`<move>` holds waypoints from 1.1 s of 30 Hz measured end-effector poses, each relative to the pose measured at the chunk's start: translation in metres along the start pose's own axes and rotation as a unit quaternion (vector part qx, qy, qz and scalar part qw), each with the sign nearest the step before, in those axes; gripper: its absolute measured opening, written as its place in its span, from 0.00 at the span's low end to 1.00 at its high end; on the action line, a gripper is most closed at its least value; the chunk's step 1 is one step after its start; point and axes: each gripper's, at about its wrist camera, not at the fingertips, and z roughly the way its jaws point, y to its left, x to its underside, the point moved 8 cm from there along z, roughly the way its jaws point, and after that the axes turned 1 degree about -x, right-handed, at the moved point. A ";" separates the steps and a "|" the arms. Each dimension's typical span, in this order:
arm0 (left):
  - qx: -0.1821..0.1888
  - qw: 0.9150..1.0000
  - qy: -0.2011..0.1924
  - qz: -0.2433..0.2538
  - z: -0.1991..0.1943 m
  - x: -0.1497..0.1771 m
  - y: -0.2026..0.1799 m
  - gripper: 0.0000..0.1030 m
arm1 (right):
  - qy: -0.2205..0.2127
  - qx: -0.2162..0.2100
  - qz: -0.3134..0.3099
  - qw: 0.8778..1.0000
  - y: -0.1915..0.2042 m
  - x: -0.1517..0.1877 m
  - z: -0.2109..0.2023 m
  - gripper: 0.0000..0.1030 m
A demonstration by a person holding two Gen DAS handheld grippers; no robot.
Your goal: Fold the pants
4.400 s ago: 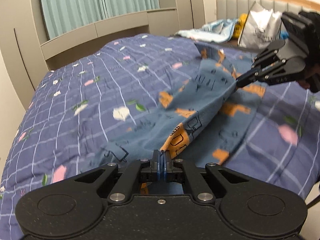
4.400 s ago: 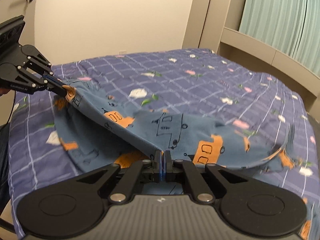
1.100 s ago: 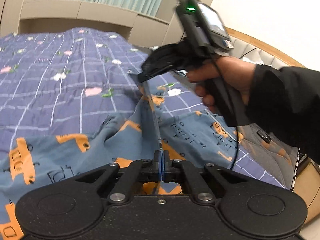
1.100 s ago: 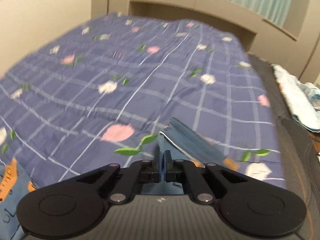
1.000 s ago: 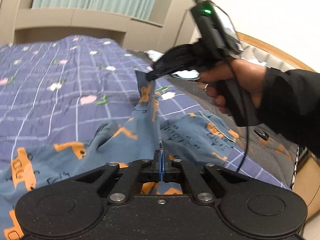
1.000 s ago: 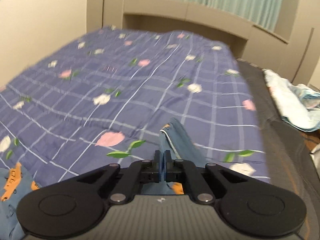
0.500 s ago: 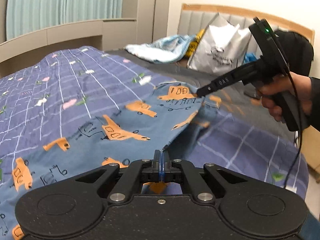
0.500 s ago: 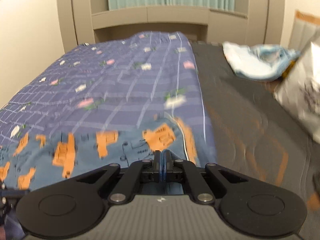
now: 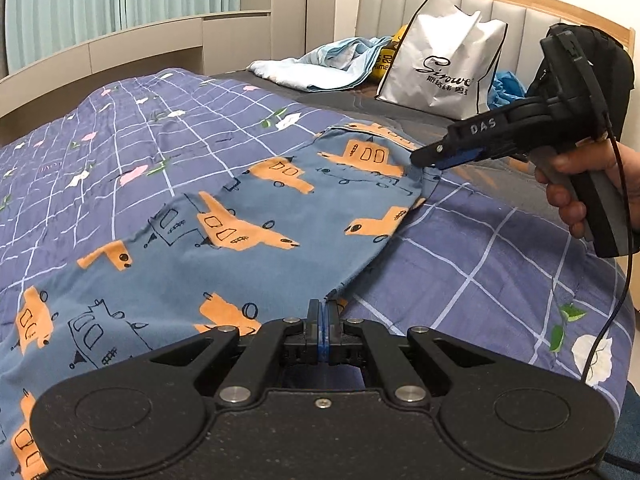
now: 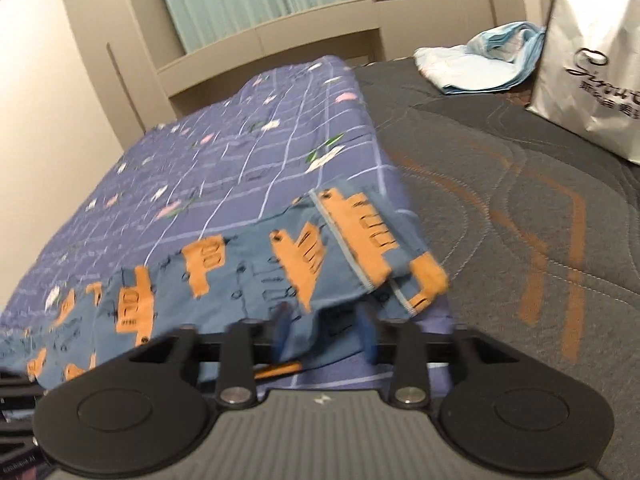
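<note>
Blue pants (image 9: 224, 240) printed with orange vehicles lie spread over the quilt (image 9: 132, 132). My left gripper (image 9: 323, 318) is shut on their near edge, low in the left wrist view. At the far corner of the pants, a hand holds my right gripper (image 9: 425, 159). The right wrist view shows that gripper (image 10: 323, 334) with its jaws opening. A hemmed corner of the pants (image 10: 352, 240) lies loose between the blue pads (image 10: 280, 330), which do not press on it.
The purple checked quilt covers most of the bed, and bare grey mattress (image 10: 520, 220) runs along its right side. A white shopping bag (image 9: 440, 68) and a light blue cloth heap (image 9: 320, 66) sit by the headboard (image 9: 500, 4). Cupboards and curtains stand behind.
The right gripper has carried its corner of the pants across and down onto the quilt, and its jaws have parted. The left gripper has stayed shut on the near edge.
</note>
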 end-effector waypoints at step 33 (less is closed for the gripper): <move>0.000 0.999 -0.001 -0.043 0.009 -0.005 0.004 0.15 | -0.046 0.086 0.071 0.993 -0.050 -0.016 0.006 0.09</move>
